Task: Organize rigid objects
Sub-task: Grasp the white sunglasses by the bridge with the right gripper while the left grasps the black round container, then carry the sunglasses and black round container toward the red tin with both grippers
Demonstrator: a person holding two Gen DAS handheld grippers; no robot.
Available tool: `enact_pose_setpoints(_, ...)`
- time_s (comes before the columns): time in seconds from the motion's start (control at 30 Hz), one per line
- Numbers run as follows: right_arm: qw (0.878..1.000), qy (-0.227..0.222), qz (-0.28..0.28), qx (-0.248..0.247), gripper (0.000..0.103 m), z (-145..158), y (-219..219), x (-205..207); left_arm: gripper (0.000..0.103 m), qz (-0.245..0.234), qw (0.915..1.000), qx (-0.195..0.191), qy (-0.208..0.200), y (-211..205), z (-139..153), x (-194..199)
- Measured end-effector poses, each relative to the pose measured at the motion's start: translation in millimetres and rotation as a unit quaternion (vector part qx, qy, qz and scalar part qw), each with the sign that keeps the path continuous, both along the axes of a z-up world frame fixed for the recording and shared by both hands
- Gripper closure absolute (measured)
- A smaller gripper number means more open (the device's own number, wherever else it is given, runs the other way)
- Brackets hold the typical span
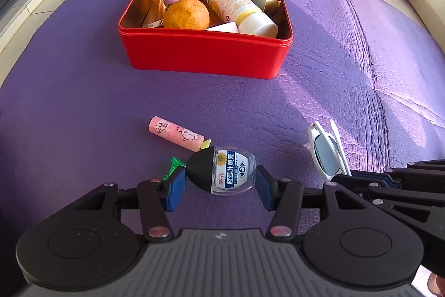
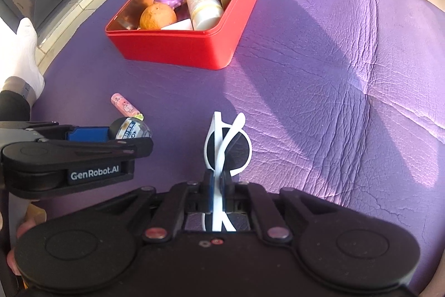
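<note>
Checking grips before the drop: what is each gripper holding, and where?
Right gripper pinches the white sunglasses at the folded frame end. Left gripper brackets the capsule; contact unclear.

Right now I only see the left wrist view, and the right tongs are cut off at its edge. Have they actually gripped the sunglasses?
Observer: Yes. The right tongs are shut on the white sunglasses, pinching the frame, with the folded arms crossed above.
Operator: Anything on my left side that I can't see?
Observer: A foot in a white sock is by the purple mat's left edge, beyond the left tongs holding the capsule.
</note>
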State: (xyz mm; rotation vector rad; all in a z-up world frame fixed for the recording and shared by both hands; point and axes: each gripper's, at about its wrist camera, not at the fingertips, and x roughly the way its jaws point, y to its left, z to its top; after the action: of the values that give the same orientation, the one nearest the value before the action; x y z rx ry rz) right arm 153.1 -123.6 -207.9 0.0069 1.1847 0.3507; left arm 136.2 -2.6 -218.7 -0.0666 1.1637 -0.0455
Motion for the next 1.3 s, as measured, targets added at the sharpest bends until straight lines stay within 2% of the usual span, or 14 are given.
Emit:
enact_pose_setpoints(0.3,0.999,-0.034,0.004,0.019,0.099,45.7,-1.5,-0.6,0.050,0.027,0.9992,-0.017,-0.024,8.0,41.7,-9.7)
enact_pose_setpoints(0.53,0.997,-0.069,-0.003,0.028,0.099,79.6,0.0,5.2,0.050,0.031,0.9980,-0.020,-0.052,8.7,77.5,-13.4)
enact_pose_setpoints(0.97,0.991,-0.123,-0.012,0.060,0.099,126.1,5.2,27.5,0.050,0.035,0.9934,-0.008,-0.109,10.8,136.3,7.1)
enact_pose_setpoints(1.3,0.987,-0.155,0.011,0.050,0.099,140.2,30.8,62.1,0.050,0.051,0.9905,0.010,-0.127,27.7,149.6,41.7)
